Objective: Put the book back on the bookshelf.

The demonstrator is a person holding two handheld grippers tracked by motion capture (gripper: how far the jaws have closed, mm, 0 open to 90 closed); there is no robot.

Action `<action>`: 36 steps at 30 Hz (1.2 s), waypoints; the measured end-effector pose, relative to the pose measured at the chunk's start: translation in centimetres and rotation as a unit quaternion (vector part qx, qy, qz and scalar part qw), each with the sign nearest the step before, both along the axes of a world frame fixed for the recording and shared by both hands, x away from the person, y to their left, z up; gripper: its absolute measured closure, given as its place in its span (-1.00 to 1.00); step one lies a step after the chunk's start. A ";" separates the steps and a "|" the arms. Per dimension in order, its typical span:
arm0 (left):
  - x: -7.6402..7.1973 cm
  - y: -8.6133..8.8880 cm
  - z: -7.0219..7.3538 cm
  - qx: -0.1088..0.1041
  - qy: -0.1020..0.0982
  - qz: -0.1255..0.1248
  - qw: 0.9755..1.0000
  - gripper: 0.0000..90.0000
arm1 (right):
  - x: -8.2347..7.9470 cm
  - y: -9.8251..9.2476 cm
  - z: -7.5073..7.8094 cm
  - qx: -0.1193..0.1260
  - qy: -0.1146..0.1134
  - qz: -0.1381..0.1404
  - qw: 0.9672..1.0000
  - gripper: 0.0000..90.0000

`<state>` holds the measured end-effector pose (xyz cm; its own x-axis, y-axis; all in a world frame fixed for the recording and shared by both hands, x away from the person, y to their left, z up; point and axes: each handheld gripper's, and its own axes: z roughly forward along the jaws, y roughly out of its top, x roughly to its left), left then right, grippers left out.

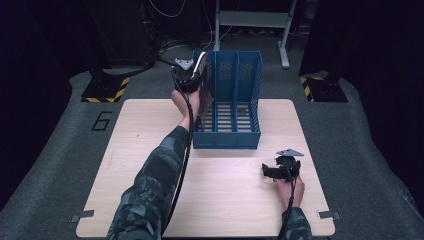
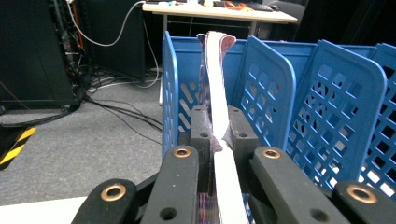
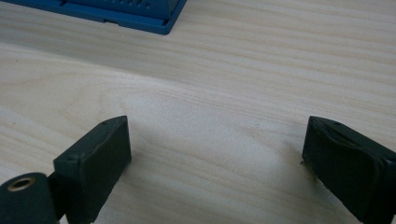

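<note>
One floor marking (image 1: 101, 121) beside the table (image 1: 150, 125) reads "6".

Numeral "6" marked on the grey floor (image 1: 75, 130) left of the table (image 1: 150, 165)

My black left claw (image 2: 218, 135) pinches a thin white-edged booklet with purple covers (image 2: 215, 84). Beside it stands the blue slotted plastic file rack (image 1: 235, 90). Under my black right claw (image 3: 215, 163), pale wood-grain desk (image 1: 225, 190).
</note>
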<state>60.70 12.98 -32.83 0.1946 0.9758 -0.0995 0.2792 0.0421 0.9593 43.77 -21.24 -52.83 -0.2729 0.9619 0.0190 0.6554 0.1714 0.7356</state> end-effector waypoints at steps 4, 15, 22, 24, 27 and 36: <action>0.4 0.1 -0.4 -0.012 0.002 0.008 1.000 0.87 | 0.0 0.0 0.0 0.000 0.000 0.000 1.000 -0.83; 0.5 1.4 -0.1 -0.001 0.024 -0.030 0.999 0.26 | 0.0 0.0 0.0 -0.001 -0.001 0.002 1.000 -0.83; -1.5 1.0 0.2 0.023 0.013 -0.058 0.998 -0.37 | 0.0 0.0 0.0 0.000 0.001 0.001 1.000 -0.82; -2.0 1.3 0.0 0.026 0.009 -0.065 0.998 -0.45 | 0.0 0.0 0.0 0.000 0.000 0.000 1.000 -0.82; -2.7 1.9 -0.1 0.032 0.006 -0.070 0.997 -0.53 | 0.0 0.0 0.0 0.000 0.000 0.000 1.000 -0.82; -3.6 3.1 -3.1 0.036 0.037 -0.084 0.995 -0.50 | 0.0 0.0 0.0 0.000 0.000 0.000 1.000 -0.82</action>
<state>57.06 16.12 -35.89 0.3504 0.9352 -0.0504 0.3459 -0.0792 0.9349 43.73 -21.24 -52.82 -0.2727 0.9619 0.0187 0.6551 0.1714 0.7358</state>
